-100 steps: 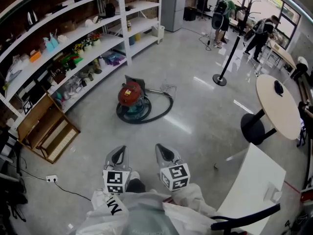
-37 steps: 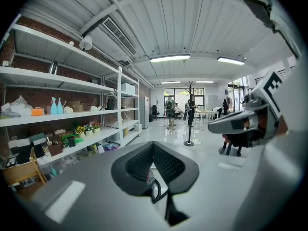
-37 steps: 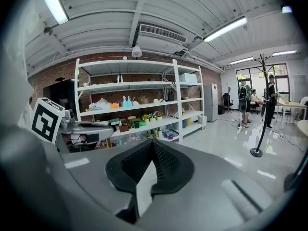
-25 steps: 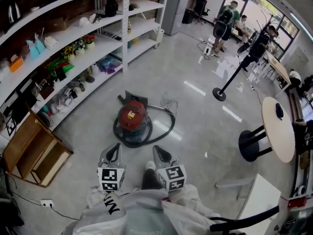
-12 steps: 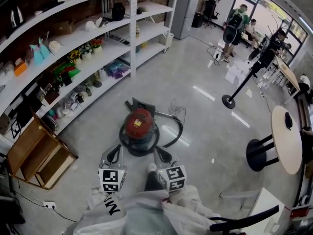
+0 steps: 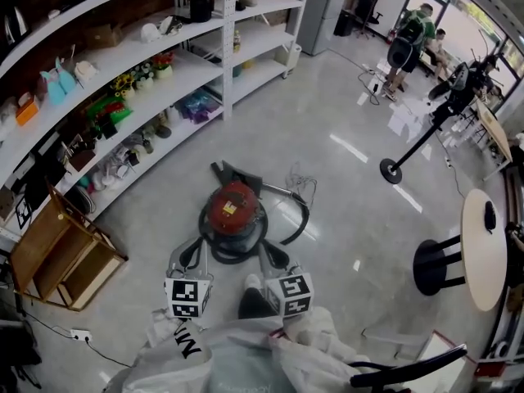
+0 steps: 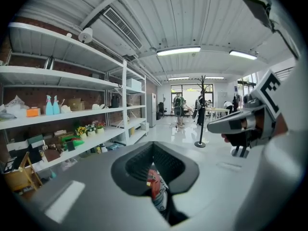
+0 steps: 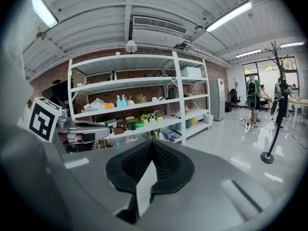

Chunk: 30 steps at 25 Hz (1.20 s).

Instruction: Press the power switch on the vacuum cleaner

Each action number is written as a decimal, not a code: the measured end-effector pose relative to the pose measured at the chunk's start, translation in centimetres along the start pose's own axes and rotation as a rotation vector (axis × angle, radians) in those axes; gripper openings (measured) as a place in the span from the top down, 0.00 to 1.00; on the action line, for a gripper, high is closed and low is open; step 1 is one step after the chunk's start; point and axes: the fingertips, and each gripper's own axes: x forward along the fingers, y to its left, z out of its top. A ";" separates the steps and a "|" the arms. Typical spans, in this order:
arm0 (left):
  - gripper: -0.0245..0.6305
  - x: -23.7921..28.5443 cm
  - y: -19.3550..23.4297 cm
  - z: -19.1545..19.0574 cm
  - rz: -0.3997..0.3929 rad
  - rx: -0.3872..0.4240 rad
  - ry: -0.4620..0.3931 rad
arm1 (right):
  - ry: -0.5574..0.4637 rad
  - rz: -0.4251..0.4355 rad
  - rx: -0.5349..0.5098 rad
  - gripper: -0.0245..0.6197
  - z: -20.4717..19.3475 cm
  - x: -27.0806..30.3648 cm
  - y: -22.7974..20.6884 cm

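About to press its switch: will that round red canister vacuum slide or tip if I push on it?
Probably steady: the red canister vacuum sits low and broad, so tipping looks unlikely. On the glossy floor a sideways shove might make it skate, so press straight down. Its looped black hose looks floppy and likely offers little restraint.

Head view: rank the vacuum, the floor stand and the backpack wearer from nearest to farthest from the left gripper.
1. vacuum: just ahead of the left gripper, slightly to its right.
2. floor stand: ahead and to the right, across the open floor.
3. backpack wearer: far right, near the windows.
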 end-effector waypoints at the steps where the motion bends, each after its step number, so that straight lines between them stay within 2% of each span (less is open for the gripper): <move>1: 0.96 0.5 0.0 0.2 0.002 -0.002 0.006 | 0.006 0.006 0.005 0.96 0.1 0.4 -0.3; 21: 0.96 8.8 0.2 3.0 0.076 0.014 0.042 | 0.006 0.067 0.024 0.96 3.1 6.3 -8.5; 30: 0.96 11.0 -0.5 3.1 0.093 0.016 0.059 | 0.008 0.085 0.035 0.96 3.3 7.7 -11.1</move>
